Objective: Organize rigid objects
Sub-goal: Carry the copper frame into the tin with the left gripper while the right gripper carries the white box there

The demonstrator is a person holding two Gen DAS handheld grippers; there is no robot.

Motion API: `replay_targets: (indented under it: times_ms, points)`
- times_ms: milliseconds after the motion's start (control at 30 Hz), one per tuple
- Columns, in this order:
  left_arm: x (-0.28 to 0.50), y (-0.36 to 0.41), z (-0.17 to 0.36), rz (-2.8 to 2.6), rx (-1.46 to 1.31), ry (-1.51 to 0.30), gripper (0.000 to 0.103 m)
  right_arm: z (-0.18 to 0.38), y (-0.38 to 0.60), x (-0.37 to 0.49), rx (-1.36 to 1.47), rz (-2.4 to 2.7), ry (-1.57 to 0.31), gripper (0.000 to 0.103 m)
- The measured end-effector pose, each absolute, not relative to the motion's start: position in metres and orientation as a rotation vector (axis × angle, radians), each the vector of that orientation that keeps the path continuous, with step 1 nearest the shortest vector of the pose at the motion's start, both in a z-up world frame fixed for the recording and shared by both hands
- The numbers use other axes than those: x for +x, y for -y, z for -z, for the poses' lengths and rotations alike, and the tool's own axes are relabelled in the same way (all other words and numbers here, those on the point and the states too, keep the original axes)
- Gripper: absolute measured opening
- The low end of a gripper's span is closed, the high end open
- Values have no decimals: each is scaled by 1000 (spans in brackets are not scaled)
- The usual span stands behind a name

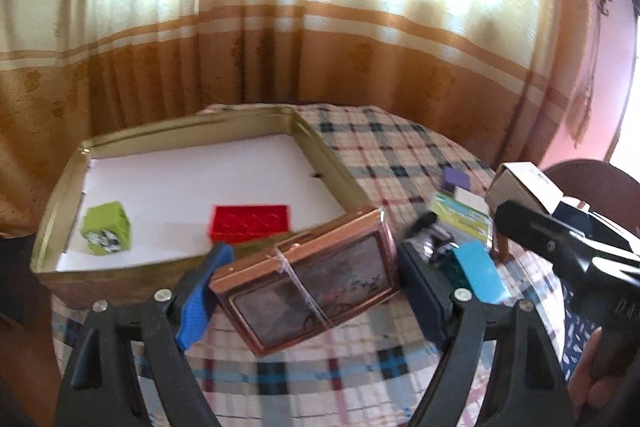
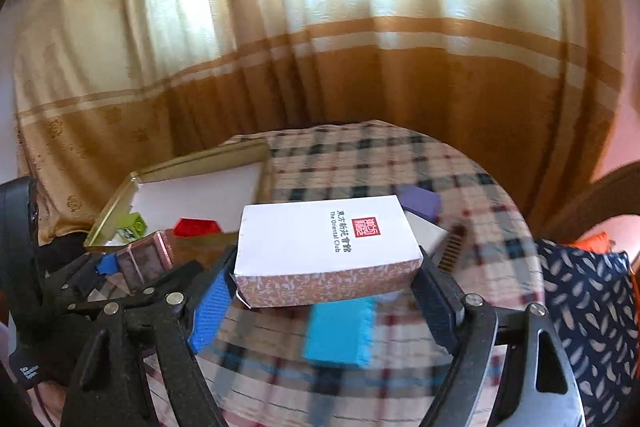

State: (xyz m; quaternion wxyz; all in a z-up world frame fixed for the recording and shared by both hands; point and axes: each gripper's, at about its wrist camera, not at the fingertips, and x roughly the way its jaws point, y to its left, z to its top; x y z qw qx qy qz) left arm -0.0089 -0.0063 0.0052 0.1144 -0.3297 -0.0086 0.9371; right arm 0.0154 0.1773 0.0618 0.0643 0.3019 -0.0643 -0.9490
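My left gripper is shut on a copper-framed box, held tilted above the table just in front of the gold tray. The tray has a white floor and holds a green cube and a red box. My right gripper is shut on a white box with a patterned pink side, held above the table. The right gripper and its white box show at the right of the left wrist view. The copper box and tray show at left in the right wrist view.
On the plaid tablecloth lie a purple block, a green-and-white packet, a blue block, a purple box and a comb. Curtains hang behind. A patterned cushion sits at right.
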Motion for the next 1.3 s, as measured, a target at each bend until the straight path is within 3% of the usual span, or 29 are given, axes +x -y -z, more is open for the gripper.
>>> replay_targets:
  times_ms: [533,1300]
  points:
    - [-35,72,-9,-2956,-932,65,83,-62,-108,-22,767,2915,163,84]
    - [-74,105,4,-3122,-970,49,83,-40,-55,-69,685,3026,46,84]
